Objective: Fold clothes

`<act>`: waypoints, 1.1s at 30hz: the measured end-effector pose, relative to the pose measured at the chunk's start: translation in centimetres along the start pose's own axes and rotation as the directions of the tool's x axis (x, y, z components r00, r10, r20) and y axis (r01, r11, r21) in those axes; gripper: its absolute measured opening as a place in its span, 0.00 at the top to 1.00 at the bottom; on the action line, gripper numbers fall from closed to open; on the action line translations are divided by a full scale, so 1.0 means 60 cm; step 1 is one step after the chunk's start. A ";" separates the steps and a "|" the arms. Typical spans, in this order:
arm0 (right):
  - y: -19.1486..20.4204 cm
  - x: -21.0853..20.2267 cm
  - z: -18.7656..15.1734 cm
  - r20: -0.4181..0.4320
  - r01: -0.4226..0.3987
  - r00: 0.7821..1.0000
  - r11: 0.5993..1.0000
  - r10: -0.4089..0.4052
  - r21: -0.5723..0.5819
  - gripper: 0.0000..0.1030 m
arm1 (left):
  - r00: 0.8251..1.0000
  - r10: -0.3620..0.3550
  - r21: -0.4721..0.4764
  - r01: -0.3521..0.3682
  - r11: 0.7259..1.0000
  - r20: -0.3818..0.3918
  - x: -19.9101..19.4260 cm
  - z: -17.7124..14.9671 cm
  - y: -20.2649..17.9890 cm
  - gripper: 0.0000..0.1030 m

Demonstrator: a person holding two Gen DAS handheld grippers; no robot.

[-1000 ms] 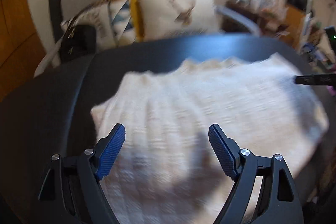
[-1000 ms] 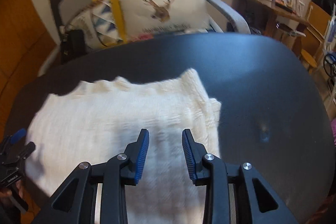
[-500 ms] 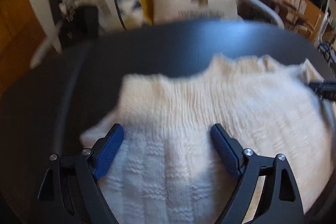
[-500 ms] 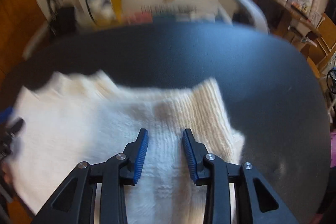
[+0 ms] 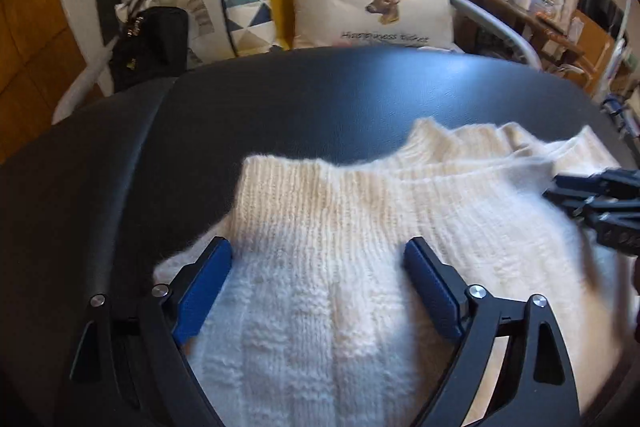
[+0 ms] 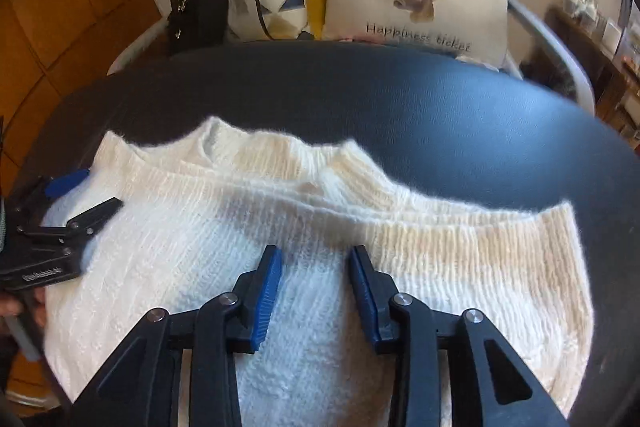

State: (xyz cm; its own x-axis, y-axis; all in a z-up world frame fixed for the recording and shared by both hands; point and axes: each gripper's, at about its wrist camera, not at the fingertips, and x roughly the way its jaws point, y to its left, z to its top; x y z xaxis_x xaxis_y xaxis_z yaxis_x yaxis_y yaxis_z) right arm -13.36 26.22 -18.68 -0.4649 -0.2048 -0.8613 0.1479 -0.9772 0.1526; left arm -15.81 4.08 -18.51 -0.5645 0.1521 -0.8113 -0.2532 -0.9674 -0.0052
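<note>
1. Where the dark table (image 5: 320, 99) carries it, the cream knitted sweater (image 5: 340, 267) lies spread flat, its ribbed edge on the side toward the deer cushion (image 5: 368, 3); the triangle-patterned cushion (image 5: 244, 7) and a black handbag (image 5: 152, 43) sit left of that cushion.
2. Left tool (image 5: 318, 259): jaws wide apart above the sweater; no knit gripped between them.
3. Right tool (image 6: 316, 267): jaws part-open over the sweater's middle; nothing pinched.
4. Seen from the right wrist, the left tool is over the sweater's left edge.
</note>
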 end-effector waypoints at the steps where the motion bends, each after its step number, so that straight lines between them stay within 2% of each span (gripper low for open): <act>1: -0.009 -0.021 -0.004 0.016 -0.029 0.999 0.999 0.029 0.027 0.65 | 0.999 -0.028 -0.026 0.029 0.999 0.034 -0.024 -0.003 0.010 0.13; 5: -0.074 -0.112 -0.051 0.097 -0.100 0.992 0.984 0.086 0.146 0.65 | 0.987 -0.124 -0.075 0.133 0.988 0.103 -0.106 -0.042 0.044 0.13; 7: -0.120 -0.160 -0.085 0.130 -0.142 0.985 0.964 0.114 0.225 0.60 | 0.979 -0.175 -0.105 0.186 0.977 0.104 -0.129 -0.073 0.061 0.13; 9: -0.174 -0.184 -0.124 0.132 -0.170 0.982 0.924 0.131 0.343 0.50 | 0.981 -0.170 -0.149 0.182 0.972 0.091 -0.142 -0.112 0.079 0.13; 11: -0.225 -0.193 -0.160 0.106 -0.159 0.987 0.880 0.124 0.447 0.49 | 0.984 -0.165 -0.198 0.176 0.964 0.073 -0.149 -0.142 0.096 0.13; 12: -0.248 -0.195 -0.182 0.115 -0.184 0.983 0.850 0.145 0.494 0.49 | 0.985 -0.162 -0.225 0.172 0.959 0.062 -0.150 -0.154 0.105 0.13; 14: -0.283 -0.185 -0.221 0.142 -0.249 0.968 0.785 0.205 0.567 0.48 | 0.986 -0.161 -0.279 0.166 0.946 0.040 -0.151 -0.178 0.122 0.13; 17: -0.310 -0.160 -0.241 0.199 -0.356 0.934 0.703 0.298 0.616 0.45 | 0.979 -0.203 -0.340 0.190 0.921 -0.004 -0.135 -0.195 0.143 0.13; 19: -0.313 -0.148 -0.237 0.238 -0.409 0.911 0.680 0.335 0.608 0.44 | 0.977 -0.214 -0.348 0.196 0.917 -0.016 -0.131 -0.203 0.149 0.13; 22: -0.307 -0.131 -0.214 0.244 -0.428 0.903 0.684 0.354 0.591 0.42 | 0.975 -0.223 -0.327 0.207 0.922 -0.014 -0.123 -0.191 0.143 0.13; 26: -0.294 -0.122 -0.178 0.173 -0.395 0.915 0.730 0.363 0.557 0.42 | 0.979 -0.202 -0.276 0.186 0.943 -0.031 -0.109 -0.169 0.131 0.13; 27: -0.284 -0.121 -0.167 0.144 -0.371 0.925 0.756 0.351 0.539 0.44 | 0.979 -0.198 -0.254 0.183 0.950 -0.037 -0.106 -0.162 0.126 0.13; 29: -0.256 -0.118 -0.146 0.066 -0.282 0.956 0.836 0.285 0.471 0.56 | 0.983 -0.178 -0.218 0.164 0.962 -0.049 -0.099 -0.149 0.119 0.13; 30: -0.242 -0.118 -0.138 0.035 -0.244 0.966 0.866 0.255 0.436 0.58 | 0.981 -0.182 -0.205 0.167 0.964 -0.059 -0.095 -0.143 0.117 0.12; 32: -0.219 -0.118 -0.125 -0.009 -0.186 0.979 0.908 0.205 0.374 0.66 | 0.981 -0.185 -0.194 0.170 0.966 -0.062 -0.090 -0.134 0.115 0.11; 33: -0.211 -0.120 -0.121 -0.021 -0.167 0.982 0.922 0.185 0.348 0.66 | 0.979 -0.196 -0.194 0.182 0.964 -0.058 -0.087 -0.132 0.115 0.10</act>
State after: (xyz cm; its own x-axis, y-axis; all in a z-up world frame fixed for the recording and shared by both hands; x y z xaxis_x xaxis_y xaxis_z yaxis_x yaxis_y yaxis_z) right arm -5.55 40.46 -17.94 -0.4112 -0.3812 -0.8280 -0.0902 -0.8869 0.4531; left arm -8.38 -5.00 -18.93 -0.4571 0.3270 -0.8272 -0.1941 -0.9442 -0.2660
